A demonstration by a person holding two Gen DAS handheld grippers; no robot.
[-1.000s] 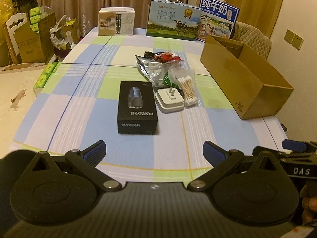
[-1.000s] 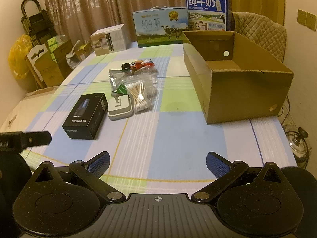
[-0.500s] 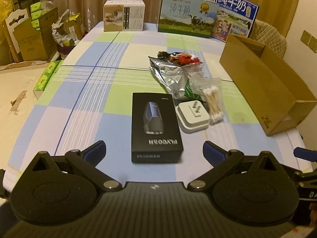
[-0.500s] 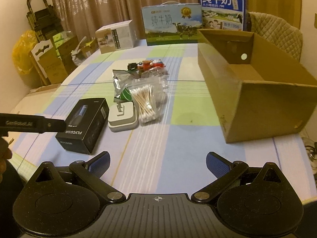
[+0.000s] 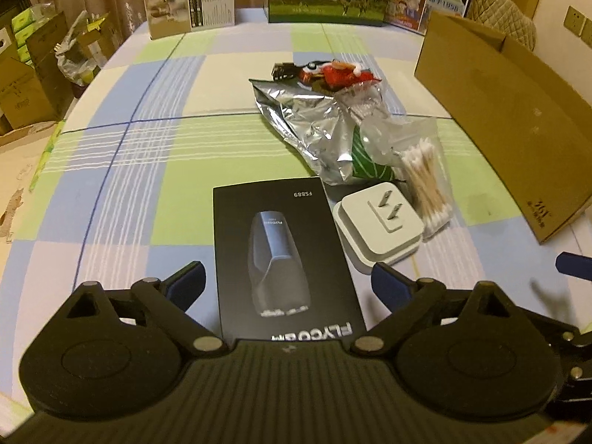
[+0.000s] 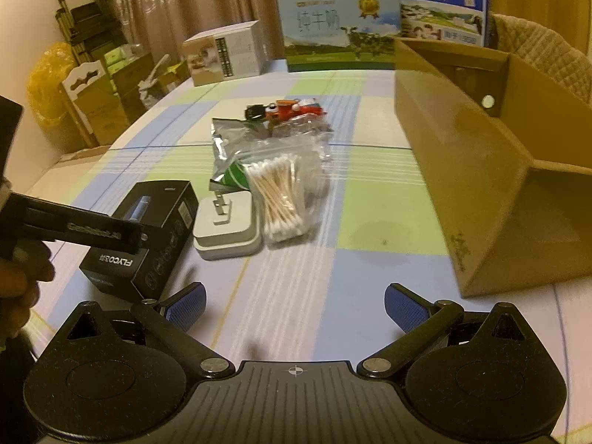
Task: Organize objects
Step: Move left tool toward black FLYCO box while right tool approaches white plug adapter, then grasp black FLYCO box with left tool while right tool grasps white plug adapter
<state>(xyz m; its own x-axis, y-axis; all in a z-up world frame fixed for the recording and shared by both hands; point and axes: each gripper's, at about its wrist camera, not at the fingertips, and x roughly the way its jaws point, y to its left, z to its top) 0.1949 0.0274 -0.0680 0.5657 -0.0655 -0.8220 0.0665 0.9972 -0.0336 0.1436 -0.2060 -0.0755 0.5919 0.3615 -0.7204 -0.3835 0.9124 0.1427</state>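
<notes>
A black shaver box [image 5: 281, 255] lies flat on the checked tablecloth, its near end between the open fingers of my left gripper [image 5: 286, 283]. It also shows in the right wrist view [image 6: 148, 229], partly behind the left gripper's body. Beside it lie a white plug adapter [image 5: 377, 225], a bag of cotton swabs [image 5: 425, 185], a silver foil pouch [image 5: 314, 129] and a red toy [image 5: 340, 74]. An open cardboard box [image 6: 492, 170] stands to the right. My right gripper [image 6: 294, 305] is open and empty above bare cloth.
Two milk cartons [image 6: 340, 33] and a small white-and-tan box [image 6: 225, 55] stand at the table's far edge. Cardboard boxes and bags [image 5: 26, 74] crowd the floor to the left. A quilted chair [image 6: 536, 59] stands behind the cardboard box.
My left gripper has moved forward and down until its open fingers straddle the near end of the black box. My right gripper has moved forward towards the pile and the cardboard box.
</notes>
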